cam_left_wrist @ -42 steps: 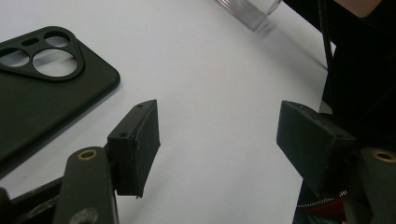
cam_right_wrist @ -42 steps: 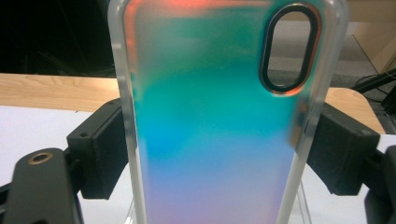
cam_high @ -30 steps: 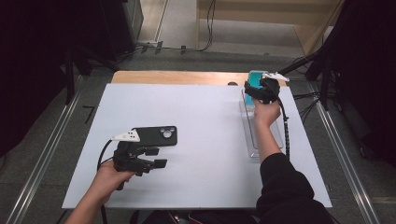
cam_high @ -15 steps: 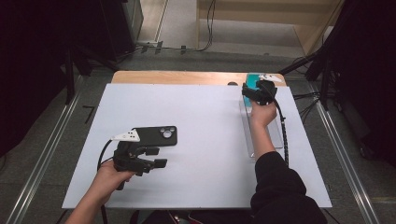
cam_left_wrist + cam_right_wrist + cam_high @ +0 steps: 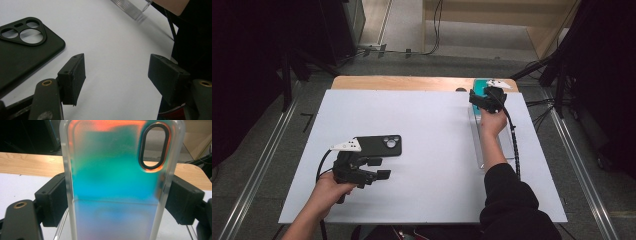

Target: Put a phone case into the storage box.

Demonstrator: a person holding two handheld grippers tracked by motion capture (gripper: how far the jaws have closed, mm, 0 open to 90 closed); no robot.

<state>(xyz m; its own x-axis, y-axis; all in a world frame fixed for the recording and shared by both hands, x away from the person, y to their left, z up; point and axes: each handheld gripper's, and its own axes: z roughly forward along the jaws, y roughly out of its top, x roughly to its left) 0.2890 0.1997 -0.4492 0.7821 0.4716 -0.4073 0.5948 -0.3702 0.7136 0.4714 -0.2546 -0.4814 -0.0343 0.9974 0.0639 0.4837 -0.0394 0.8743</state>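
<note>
Dark case (image 5: 379, 145) left on table (image 5: 432, 150), rack (image 5: 508, 145) right

- A flat white rectangular tabletop (image 5: 427, 150) rests on a light wooden board whose far edge (image 5: 412, 82) shows beyond it.
- A black matte phone case (image 5: 379, 145) with round camera cut-outs lies flat on the near left part.
- A clear, ribbed plastic stand (image 5: 507, 145) lies along the right side.

I see a white table top (image 5: 432, 165) with a wooden board edge (image 5: 402, 83) along its far side. Beyond it, cables (image 5: 432, 30) run over grey floor (image 5: 257, 165), and 2 metal rails (image 5: 584, 175) flank the table.
</note>
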